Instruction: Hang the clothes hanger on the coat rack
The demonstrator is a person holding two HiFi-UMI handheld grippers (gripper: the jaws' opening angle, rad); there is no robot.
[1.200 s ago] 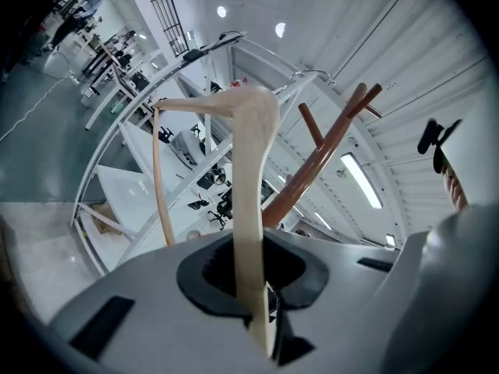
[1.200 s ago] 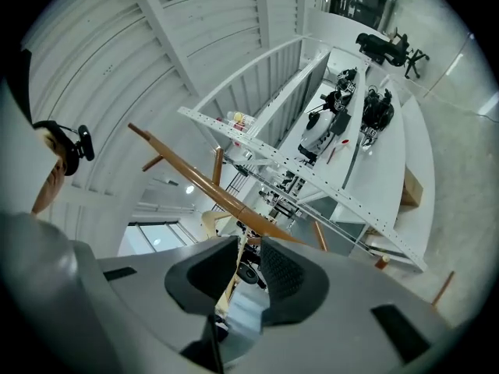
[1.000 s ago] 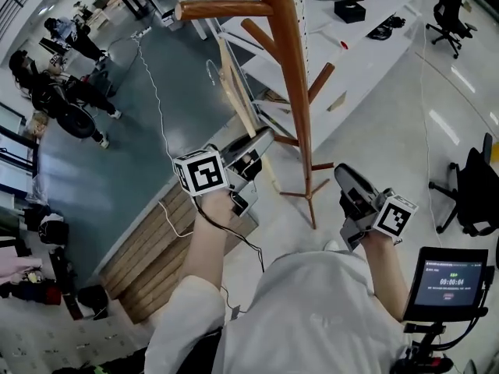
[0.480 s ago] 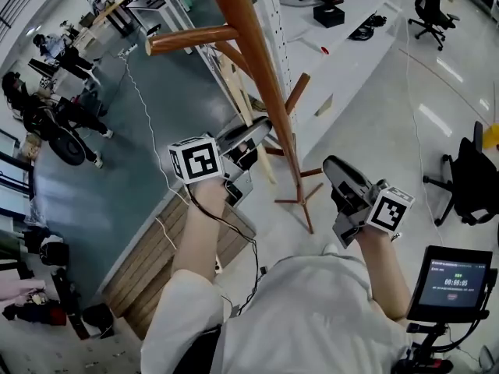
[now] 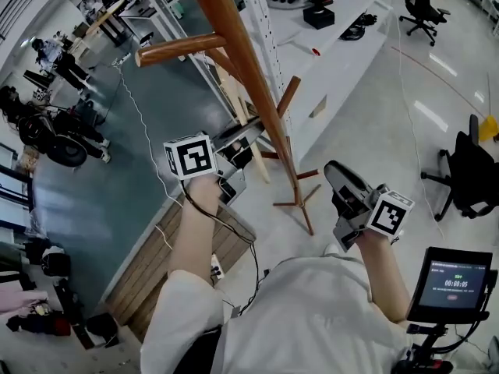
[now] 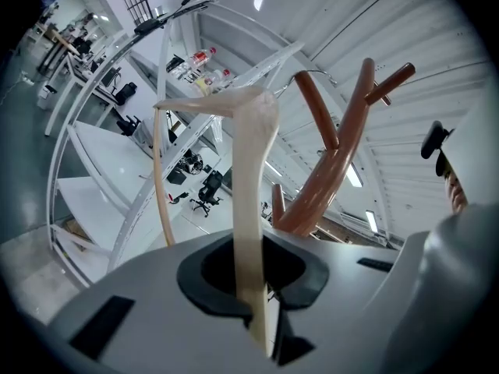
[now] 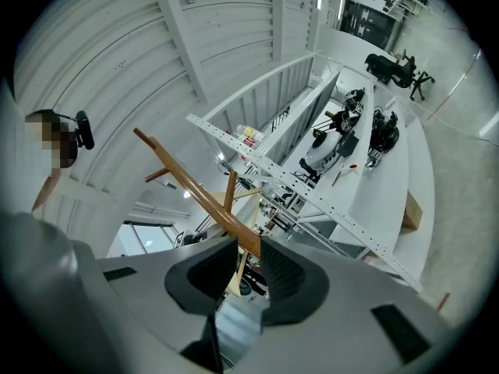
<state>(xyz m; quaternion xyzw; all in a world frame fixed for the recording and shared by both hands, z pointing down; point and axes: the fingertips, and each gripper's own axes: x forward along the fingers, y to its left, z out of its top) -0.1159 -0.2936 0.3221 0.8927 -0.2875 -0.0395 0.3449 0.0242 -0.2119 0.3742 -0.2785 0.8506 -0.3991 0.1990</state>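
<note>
The brown wooden coat rack (image 5: 261, 107) rises through the middle of the head view, with a thick peg (image 5: 183, 47) sticking out to the left. My left gripper (image 5: 251, 131) is shut on one arm of a pale wooden hanger (image 6: 253, 201) and holds it just left of the pole. In the left gripper view the hanger's thin metal hook (image 6: 312, 73) shows close to the rack's pegs (image 6: 337, 158). My right gripper (image 5: 337, 171) hovers right of the pole, lower down. Its jaws (image 7: 248, 255) stand slightly apart with nothing between them, and the rack (image 7: 195, 193) shows beyond.
A long white bench (image 5: 343, 45) with gear on it and white shelving stand behind the rack. Office chairs (image 5: 468, 185) are at the right and a small screen (image 5: 452, 283) at the lower right. People stand at the far left. A cable (image 5: 144, 123) runs over the dark floor.
My left gripper has carried the hanger a little upward and closer to the rack's pole. The right gripper has hardly moved. The view has shifted slightly.
</note>
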